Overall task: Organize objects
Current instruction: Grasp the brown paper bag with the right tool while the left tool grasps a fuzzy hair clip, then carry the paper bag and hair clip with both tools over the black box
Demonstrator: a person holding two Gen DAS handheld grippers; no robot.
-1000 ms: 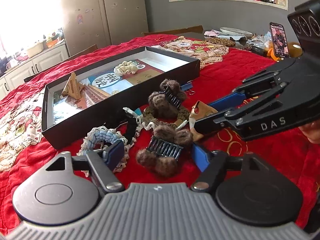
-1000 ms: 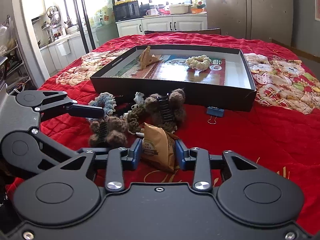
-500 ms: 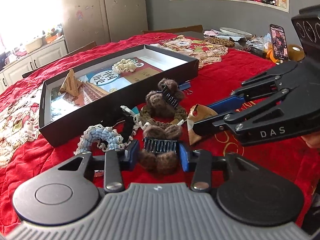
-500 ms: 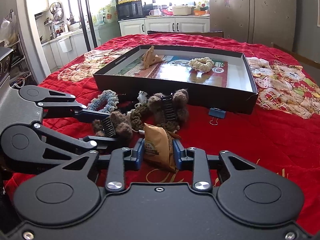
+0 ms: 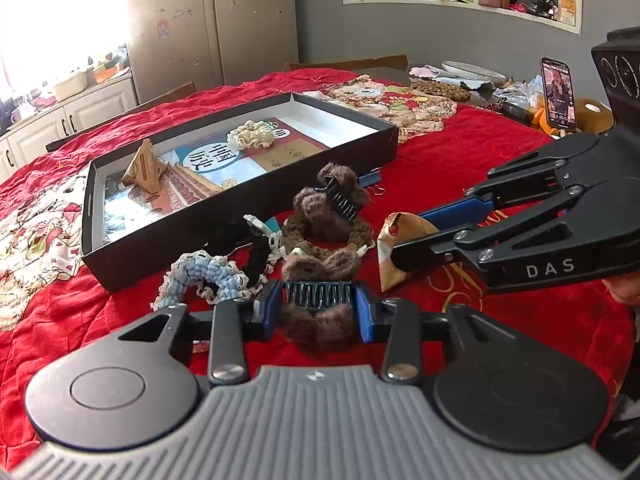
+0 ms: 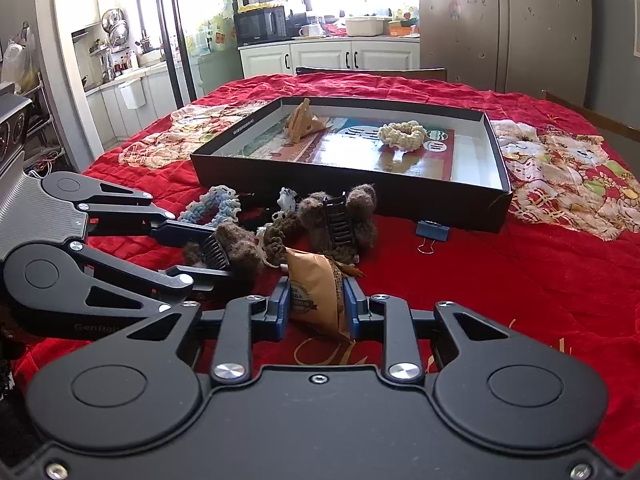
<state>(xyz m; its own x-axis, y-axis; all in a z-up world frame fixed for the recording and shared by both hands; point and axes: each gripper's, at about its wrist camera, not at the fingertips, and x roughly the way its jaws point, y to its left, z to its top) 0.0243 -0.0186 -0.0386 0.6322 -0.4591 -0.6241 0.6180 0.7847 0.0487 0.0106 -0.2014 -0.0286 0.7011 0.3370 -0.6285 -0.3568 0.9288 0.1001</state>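
My left claw (image 5: 319,307) is clamped on a fuzzy brown hair clip (image 5: 320,322), its blue pads pressing the two ends of the dark comb teeth; the clip sits low over the red quilt (image 5: 500,176) that covers the worktop, and I cannot tell whether it touches the cloth. My right claw (image 6: 313,307) is closed on a tan snack packet (image 6: 318,298), pinched at both sides, just right of the left claw. In the left wrist view the same packet (image 5: 394,246) shows at the tips of the right claw's fingers (image 5: 460,212).

Just beyond both claws lies a small heap: a second brown hair clip (image 6: 340,222) standing on a brown braided scrunchie (image 5: 344,240), a blue and white crocheted scrunchie (image 5: 206,276) to the left, and something black and white between them that I cannot make out. A blue binder clip (image 6: 432,230) lies by the near wall of the black shallow box (image 6: 360,194). Inside the box, well apart from each other, sit a cream scrunchie (image 6: 402,133) and a tan triangular packet (image 6: 303,120) on a printed sheet.
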